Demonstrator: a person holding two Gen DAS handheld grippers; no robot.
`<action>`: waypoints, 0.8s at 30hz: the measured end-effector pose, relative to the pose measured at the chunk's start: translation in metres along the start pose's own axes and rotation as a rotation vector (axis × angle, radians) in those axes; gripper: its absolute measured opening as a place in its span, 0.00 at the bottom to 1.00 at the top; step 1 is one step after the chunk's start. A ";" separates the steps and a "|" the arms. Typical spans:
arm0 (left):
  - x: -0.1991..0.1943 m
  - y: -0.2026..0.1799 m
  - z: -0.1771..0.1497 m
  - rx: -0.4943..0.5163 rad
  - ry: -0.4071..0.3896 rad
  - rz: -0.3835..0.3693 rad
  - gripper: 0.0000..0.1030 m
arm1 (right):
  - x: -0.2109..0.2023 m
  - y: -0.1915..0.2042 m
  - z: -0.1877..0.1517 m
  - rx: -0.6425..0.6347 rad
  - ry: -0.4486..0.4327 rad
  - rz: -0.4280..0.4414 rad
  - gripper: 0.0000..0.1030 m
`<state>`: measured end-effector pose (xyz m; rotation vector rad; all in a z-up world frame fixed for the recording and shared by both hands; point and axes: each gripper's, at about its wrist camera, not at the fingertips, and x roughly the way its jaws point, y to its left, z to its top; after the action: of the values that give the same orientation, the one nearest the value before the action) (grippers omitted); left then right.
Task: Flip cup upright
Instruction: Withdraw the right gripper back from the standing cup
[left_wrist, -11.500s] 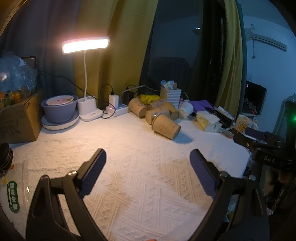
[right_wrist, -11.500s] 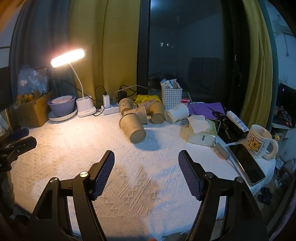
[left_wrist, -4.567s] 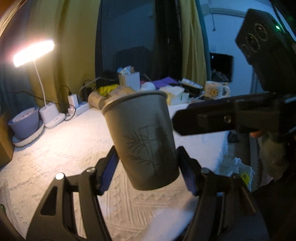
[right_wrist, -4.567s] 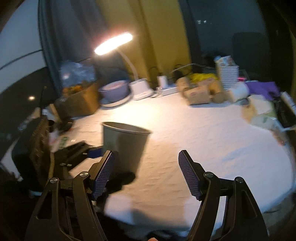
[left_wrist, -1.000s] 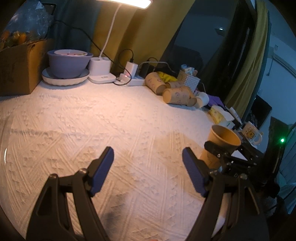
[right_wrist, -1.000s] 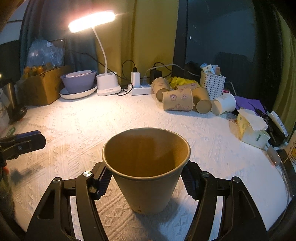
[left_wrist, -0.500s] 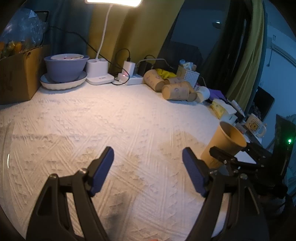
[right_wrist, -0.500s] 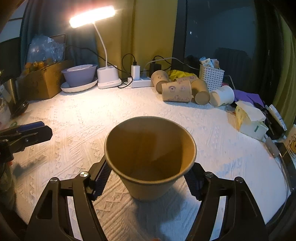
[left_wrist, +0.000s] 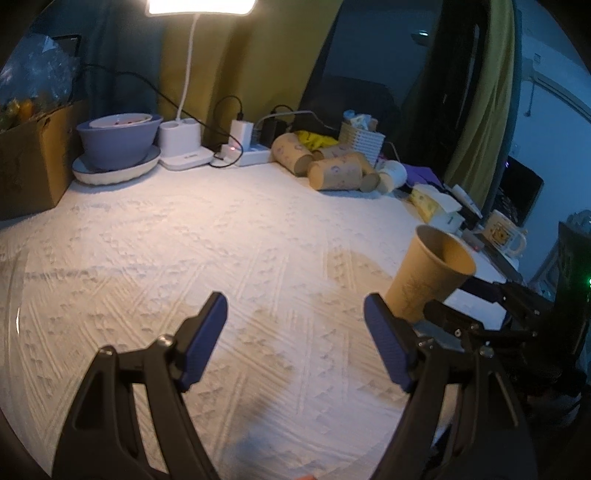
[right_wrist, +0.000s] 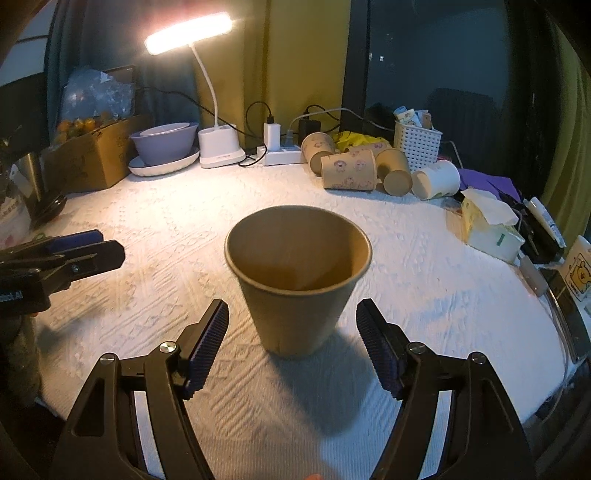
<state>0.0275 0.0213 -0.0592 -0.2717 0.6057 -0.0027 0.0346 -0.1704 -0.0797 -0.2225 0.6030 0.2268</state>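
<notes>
Released half a second ago, the paper cup (left_wrist: 428, 277) now stands mouth-up on the white tablecloth (left_wrist: 221, 240) in the left wrist view, just beyond the left gripper (left_wrist: 295, 336), whose jaws gape on nothing. From the right wrist view, the right gripper (right_wrist: 291, 343) sits spread wide, both pads clear of the cup (right_wrist: 297, 273), which rests between them. The flip looks done; what remains is probably backing straight off without nudging the cup.
</notes>
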 end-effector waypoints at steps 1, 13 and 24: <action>-0.001 -0.002 0.000 0.004 0.001 -0.004 0.75 | -0.002 0.000 -0.001 0.000 0.001 0.000 0.72; -0.025 -0.025 0.008 0.051 -0.057 -0.069 0.82 | -0.039 -0.009 0.001 0.008 -0.047 -0.028 0.72; -0.052 -0.045 0.021 0.099 -0.161 -0.110 0.90 | -0.085 -0.015 0.019 -0.002 -0.158 -0.063 0.72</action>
<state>0.0001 -0.0121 -0.0024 -0.2065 0.4285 -0.1151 -0.0193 -0.1918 -0.0135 -0.2232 0.4381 0.1819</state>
